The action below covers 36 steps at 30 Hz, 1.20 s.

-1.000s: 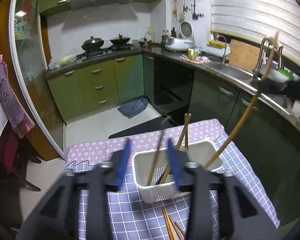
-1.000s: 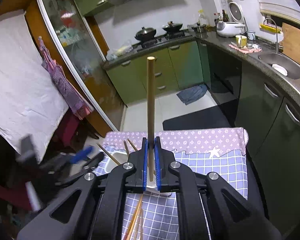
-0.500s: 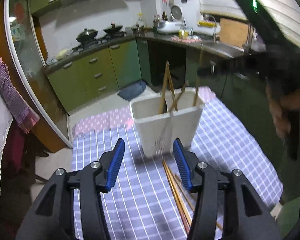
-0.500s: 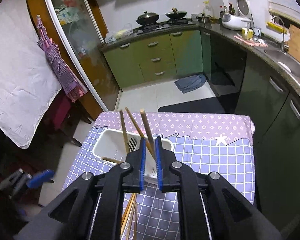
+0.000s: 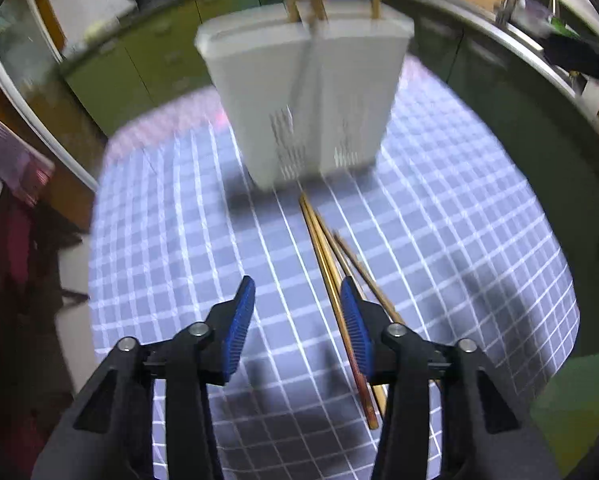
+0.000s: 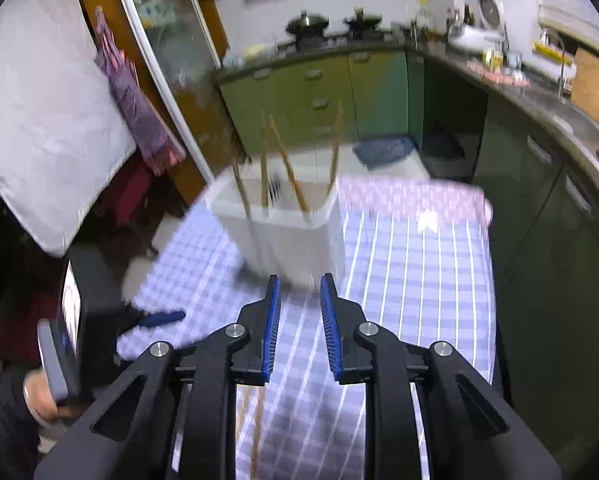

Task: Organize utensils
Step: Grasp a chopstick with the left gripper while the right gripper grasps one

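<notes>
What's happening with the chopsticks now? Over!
Left gripper open, right gripper open, both empty. Loose chopsticks on tablecloth, others in white holder. Nothing blocking.

R gripper [image 6: 299, 300] let go of chopstick [image 6: 335, 148], now in caddy [image 6: 295, 240], jaws apart; L gripper [image 5: 297, 304] dropped toward table chopsticks [image 5: 331, 264].

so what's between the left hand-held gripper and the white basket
In the left wrist view, loose chopsticks lie on the checked cloth between left hand-held gripper and basket.

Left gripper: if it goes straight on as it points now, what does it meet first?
Probably the checked tablecloth, then the white utensil holder. The left gripper is open; loose chopsticks lie just right of its line.
</notes>
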Motion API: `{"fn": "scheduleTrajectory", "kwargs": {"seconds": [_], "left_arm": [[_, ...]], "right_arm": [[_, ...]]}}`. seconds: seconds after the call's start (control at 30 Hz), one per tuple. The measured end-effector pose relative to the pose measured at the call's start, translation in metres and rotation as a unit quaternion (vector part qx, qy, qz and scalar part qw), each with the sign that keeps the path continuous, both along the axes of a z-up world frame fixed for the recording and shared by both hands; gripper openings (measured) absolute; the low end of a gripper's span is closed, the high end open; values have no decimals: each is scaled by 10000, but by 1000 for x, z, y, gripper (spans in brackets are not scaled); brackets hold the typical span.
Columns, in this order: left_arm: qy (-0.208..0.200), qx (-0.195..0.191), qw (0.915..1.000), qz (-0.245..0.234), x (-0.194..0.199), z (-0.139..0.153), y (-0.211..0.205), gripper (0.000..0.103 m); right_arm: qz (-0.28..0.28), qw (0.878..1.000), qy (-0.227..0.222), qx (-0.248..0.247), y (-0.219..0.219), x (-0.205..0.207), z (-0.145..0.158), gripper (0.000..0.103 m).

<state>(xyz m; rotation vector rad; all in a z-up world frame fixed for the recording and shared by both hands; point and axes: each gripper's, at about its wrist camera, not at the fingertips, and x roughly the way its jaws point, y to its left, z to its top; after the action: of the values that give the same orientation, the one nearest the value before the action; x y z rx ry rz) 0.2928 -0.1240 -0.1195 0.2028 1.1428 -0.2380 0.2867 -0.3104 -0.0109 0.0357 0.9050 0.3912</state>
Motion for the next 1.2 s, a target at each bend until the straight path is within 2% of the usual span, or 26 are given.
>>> {"fn": "scheduleTrajectory", "kwargs": {"seconds": [0.07, 0.17, 0.27, 0.4, 0.53, 0.83, 0.87, 0.97, 1.2], "left_arm": [[184, 38, 9998, 3, 2, -11, -4, 38], [534, 34, 9985, 75, 10, -28, -8, 27], [845, -2, 9963, 130, 17, -43, -10, 26], [890, 105, 9958, 172, 23, -51, -11, 26], [958, 80, 9952, 175, 29, -57, -14, 26], [989, 263, 9945, 203, 36, -62, -23, 25], [1010, 296, 9942, 215, 36, -63, -22, 24], [1180, 285, 9923, 258, 45, -67, -25, 11], [1169, 337, 9922, 273, 53, -72, -35, 10]], "right_arm": [[32, 9997, 212, -87, -2, -6, -21, 21], [89, 9976, 641, -252, -2, -8, -61, 21], [122, 9949, 954, -319, -3, -8, -93, 21], [118, 9931, 1131, -285, -6, -6, -112, 21], [64, 9929, 1157, -266, -15, -2, -119, 27], [67, 9922, 1219, -261, -15, 2, -116, 27], [66, 9921, 1224, -265, -15, 2, -116, 27], [87, 9918, 1244, -283, -15, 1, -117, 27], [122, 9909, 1301, -335, -11, 1, -122, 27]]}}
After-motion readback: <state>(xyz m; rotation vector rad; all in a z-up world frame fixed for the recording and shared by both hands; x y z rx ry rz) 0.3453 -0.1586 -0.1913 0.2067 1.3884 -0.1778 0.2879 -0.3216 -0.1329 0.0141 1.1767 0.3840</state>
